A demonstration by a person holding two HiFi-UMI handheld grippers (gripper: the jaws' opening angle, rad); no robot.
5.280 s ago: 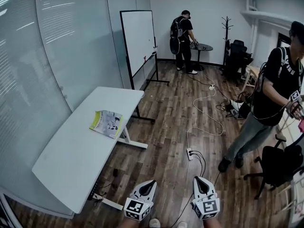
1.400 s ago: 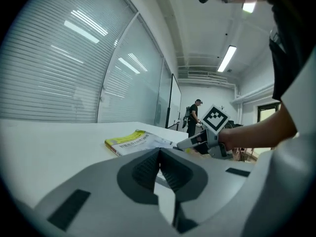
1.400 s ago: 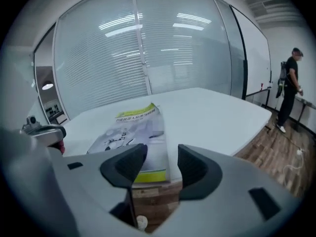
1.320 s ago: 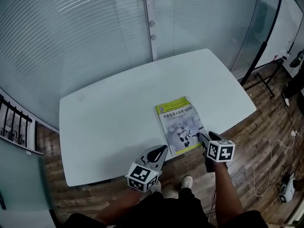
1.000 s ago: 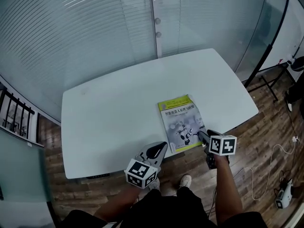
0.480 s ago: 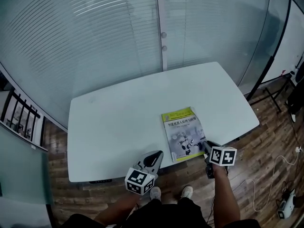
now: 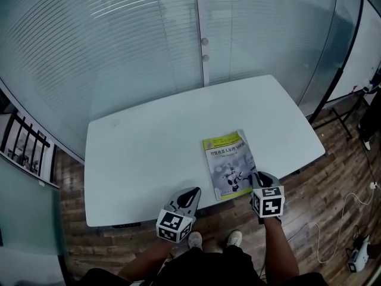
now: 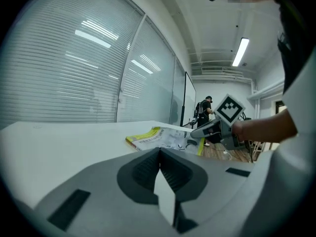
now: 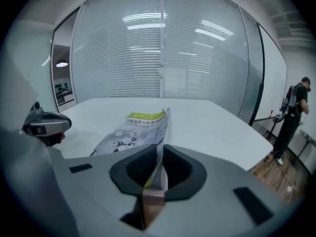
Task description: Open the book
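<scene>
A thin book [image 7: 228,162] with a yellow-green and white cover lies near the front edge of the white table [image 7: 149,154]. My right gripper [image 7: 257,176] sits at the book's near right corner. Its jaws are closing, and the cover's edge [image 9: 159,132] stands pinched between the pads and lifted off the pages. My left gripper [image 7: 193,191] hovers over the table's front edge, left of the book, shut and holding nothing. The left gripper view shows the book [image 8: 163,138] ahead with the right gripper [image 8: 202,131] at its far side.
A glass wall with blinds [image 7: 119,52] runs behind the table. A whiteboard stand [image 7: 348,58] is at the right. Wooden floor with a white cable [image 7: 333,213] lies to the right. A person [image 9: 292,115] stands far off by the wall.
The right gripper has closed on the cover's near right corner, rolled and risen, so the cover's edge lifts. The left gripper crept a little along the table's front edge.
</scene>
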